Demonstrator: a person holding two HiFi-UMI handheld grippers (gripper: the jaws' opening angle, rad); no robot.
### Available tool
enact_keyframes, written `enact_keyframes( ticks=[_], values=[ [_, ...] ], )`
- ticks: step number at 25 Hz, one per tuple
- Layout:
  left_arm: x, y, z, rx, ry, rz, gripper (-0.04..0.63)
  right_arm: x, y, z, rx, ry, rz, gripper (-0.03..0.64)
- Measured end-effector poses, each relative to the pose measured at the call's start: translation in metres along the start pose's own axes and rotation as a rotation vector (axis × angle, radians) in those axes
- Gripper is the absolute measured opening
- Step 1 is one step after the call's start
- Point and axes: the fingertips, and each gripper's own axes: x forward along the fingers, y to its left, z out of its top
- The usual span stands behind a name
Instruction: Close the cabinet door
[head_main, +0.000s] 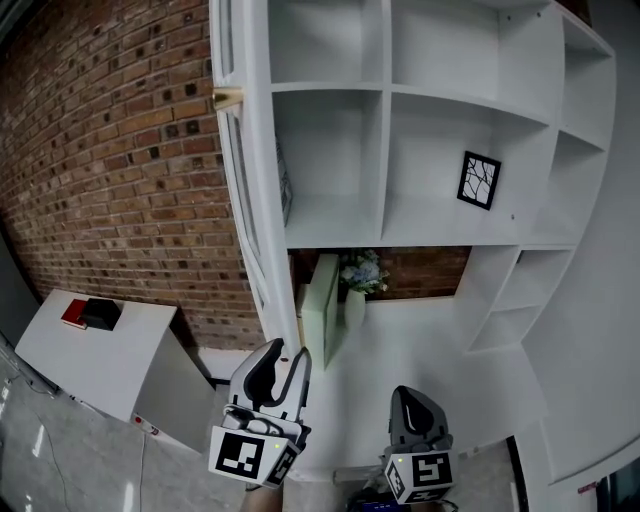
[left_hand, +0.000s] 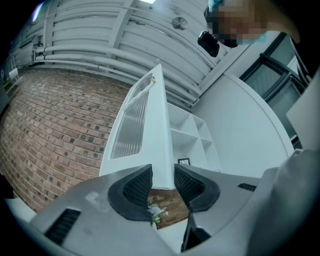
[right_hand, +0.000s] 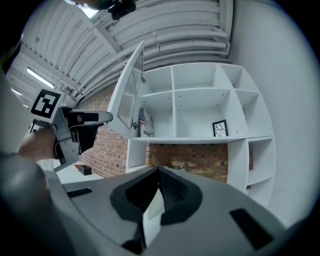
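Note:
The white cabinet (head_main: 440, 120) has open shelves. Its glazed door (head_main: 250, 200) stands swung out to the left, edge-on in the head view. My left gripper (head_main: 282, 362) is at the door's lower free corner. In the left gripper view the door (left_hand: 150, 125) runs up from between the jaws, and both pads of the left gripper (left_hand: 162, 182) lie flush against its edge. The right gripper view shows that gripper (right_hand: 82, 127) at the door's (right_hand: 127, 95) bottom corner. My right gripper (head_main: 412, 400) hangs lower right, away from the door, jaws shut (right_hand: 159, 175) with nothing held.
A framed picture (head_main: 478, 180) leans in a middle shelf. Flowers (head_main: 362, 270) and a pale green box (head_main: 322, 310) stand in the brick-backed niche below. A brick wall (head_main: 110, 150) lies behind the door. A low white unit (head_main: 60, 350) at the left carries a black box (head_main: 100, 314).

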Motion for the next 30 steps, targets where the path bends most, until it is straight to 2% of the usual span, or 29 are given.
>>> enact_keyframes(
  ticks=[8,13,18,30],
  values=[
    [0.011,-0.009,0.000,0.008,-0.020,-0.013,0.138,0.001,-0.010,-0.001,0.000,0.001,-0.010,0.002],
    [0.020,-0.015,-0.002,0.032,0.009,-0.031,0.141,0.000,-0.023,0.002,0.001,0.000,-0.029,0.002],
    [0.024,-0.016,-0.016,0.026,0.053,-0.011,0.146,0.004,-0.036,-0.004,0.013,0.008,-0.044,0.002],
    [0.039,-0.024,-0.019,0.041,0.060,-0.030,0.149,0.017,-0.040,-0.007,0.010,0.027,-0.025,0.002]
  ],
)
